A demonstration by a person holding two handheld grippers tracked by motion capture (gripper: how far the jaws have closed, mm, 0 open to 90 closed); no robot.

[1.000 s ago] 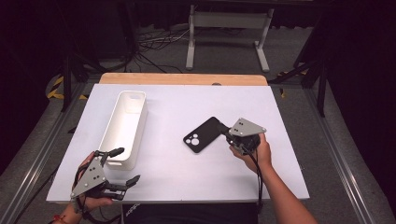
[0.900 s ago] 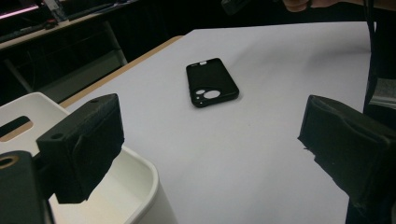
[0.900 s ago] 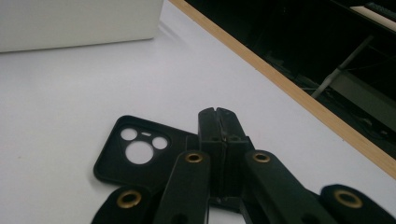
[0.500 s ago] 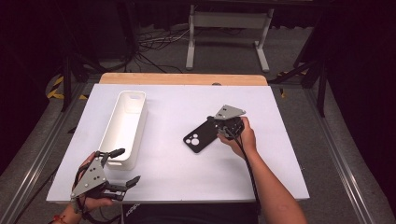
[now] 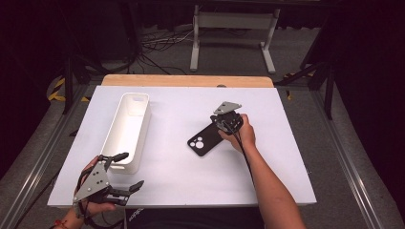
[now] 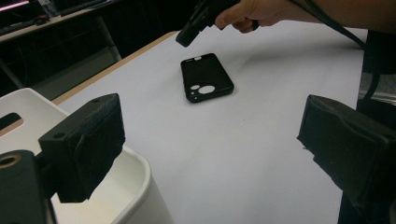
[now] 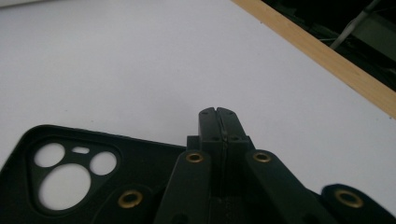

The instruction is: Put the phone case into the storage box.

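Black phone case flat just beside the right tool, jaws pressed together.

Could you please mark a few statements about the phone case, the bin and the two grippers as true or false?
1. The phone case lies inside the white bin. False: it lies on the table, beside the bin.
2. The right gripper has its jaws shut. True.
3. The left gripper has its jaws shut. False: they stand wide apart.
4. The bin holds nothing visible. True.
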